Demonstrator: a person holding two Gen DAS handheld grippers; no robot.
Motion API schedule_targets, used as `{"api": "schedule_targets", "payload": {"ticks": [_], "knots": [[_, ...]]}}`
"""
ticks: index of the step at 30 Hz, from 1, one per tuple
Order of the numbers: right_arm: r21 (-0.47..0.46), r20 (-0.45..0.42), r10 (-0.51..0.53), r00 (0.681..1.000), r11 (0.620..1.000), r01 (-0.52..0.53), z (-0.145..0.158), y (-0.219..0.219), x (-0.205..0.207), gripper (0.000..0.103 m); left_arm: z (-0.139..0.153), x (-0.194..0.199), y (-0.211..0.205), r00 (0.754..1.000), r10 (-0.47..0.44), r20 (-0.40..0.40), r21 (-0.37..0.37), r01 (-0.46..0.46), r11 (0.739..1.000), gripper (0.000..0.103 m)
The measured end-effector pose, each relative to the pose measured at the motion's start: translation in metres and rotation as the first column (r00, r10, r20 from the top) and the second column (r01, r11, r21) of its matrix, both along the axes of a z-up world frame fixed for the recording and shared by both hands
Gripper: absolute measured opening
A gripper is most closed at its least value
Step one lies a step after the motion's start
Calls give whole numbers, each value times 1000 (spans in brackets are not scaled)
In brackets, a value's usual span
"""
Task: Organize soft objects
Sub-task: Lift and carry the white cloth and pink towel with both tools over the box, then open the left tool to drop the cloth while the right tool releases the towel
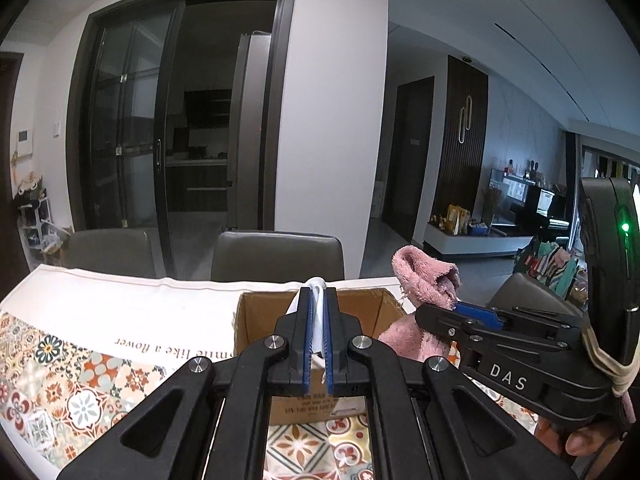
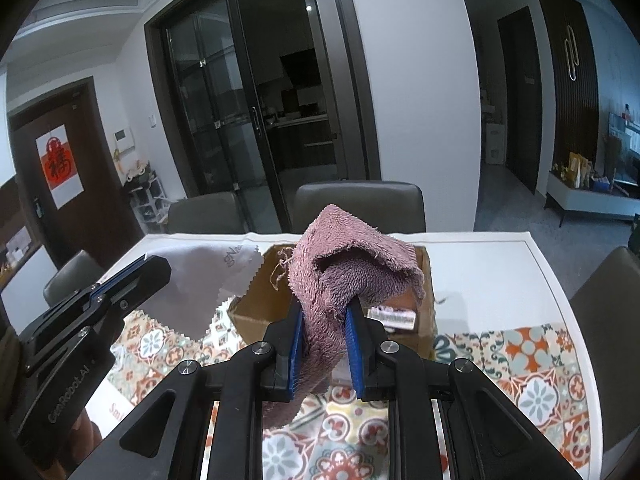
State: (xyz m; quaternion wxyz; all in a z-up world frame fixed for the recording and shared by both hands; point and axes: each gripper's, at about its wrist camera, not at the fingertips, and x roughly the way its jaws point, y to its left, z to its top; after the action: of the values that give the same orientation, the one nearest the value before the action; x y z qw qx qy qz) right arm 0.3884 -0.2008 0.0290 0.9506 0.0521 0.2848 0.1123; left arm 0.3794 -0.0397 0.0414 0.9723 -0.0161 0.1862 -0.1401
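My left gripper (image 1: 318, 296) is shut on a thin white cloth (image 1: 318, 320) and holds it over the near wall of an open cardboard box (image 1: 256, 320). The same cloth hangs pale grey with a zigzag edge in the right wrist view (image 2: 200, 284), left of the box (image 2: 256, 312). My right gripper (image 2: 324, 312) is shut on a pink terry towel (image 2: 344, 256) that bunches above the fingers and droops below them, just in front of the box. From the left wrist view the right gripper (image 1: 456, 308) holds the towel (image 1: 424, 280) by the box's right side.
The table carries a patterned tile-print cloth (image 1: 60, 376) with a white border (image 2: 480, 256). Grey chairs (image 1: 276, 256) stand at the far edge, and another chair (image 2: 608, 300) stands on the right side. Dark glass sliding doors (image 2: 240, 100) are behind.
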Motion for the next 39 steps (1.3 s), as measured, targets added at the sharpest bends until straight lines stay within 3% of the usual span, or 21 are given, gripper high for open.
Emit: {"api": "schedule_targets", "payload": {"ticks": [23,39], "knots": [[58,-37,-50,998,997,52,-31,-11,83,21,-40,82,0,998,-5,-58,36,7,999,7],[39,-192,12,981,999,-4,-89,6,129,22,-80,117,-5,987,6,-162,83,8,997,7]]}}
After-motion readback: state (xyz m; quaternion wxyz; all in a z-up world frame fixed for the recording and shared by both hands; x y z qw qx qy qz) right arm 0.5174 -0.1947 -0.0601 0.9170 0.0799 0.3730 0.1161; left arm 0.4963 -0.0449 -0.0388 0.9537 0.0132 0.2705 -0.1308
